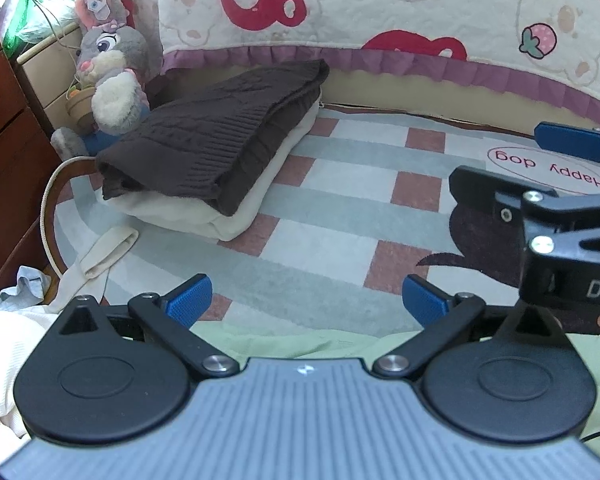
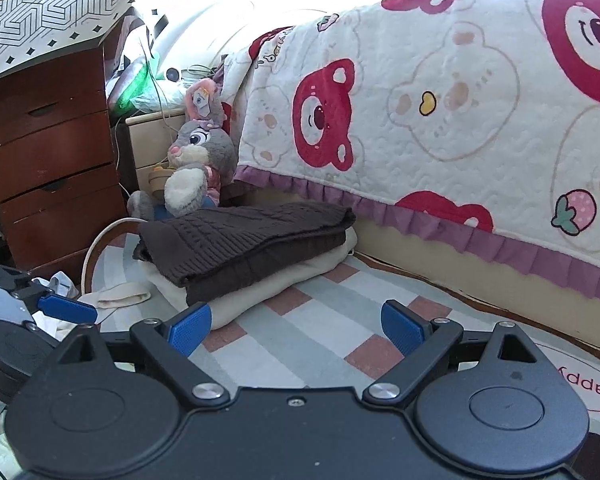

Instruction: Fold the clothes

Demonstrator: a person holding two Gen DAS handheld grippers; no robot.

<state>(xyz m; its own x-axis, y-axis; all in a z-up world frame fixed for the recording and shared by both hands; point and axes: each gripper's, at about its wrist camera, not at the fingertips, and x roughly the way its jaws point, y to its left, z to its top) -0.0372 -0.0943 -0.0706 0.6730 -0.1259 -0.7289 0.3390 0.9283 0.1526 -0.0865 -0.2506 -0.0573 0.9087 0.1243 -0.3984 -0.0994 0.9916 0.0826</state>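
pale green cloth [image 1: 284, 340] lies right beneath the left gripper [image 1: 306, 300], whose jaws stand apart and empty; the right gripper [image 2: 296, 326] is likewise spread, holding nothing. a careless sweep could likely topple the folded stack ahead, brown sweater [image 2: 244, 248] atop cream garment [image 2: 284, 286], on the checked rug [image 1: 340, 208], left of both tools.

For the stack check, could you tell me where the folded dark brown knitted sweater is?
The dark brown knitted sweater lies folded atop a folded cream garment on the checked rug, left in both wrist views, just in front of the grey plush rabbit beside the bed.
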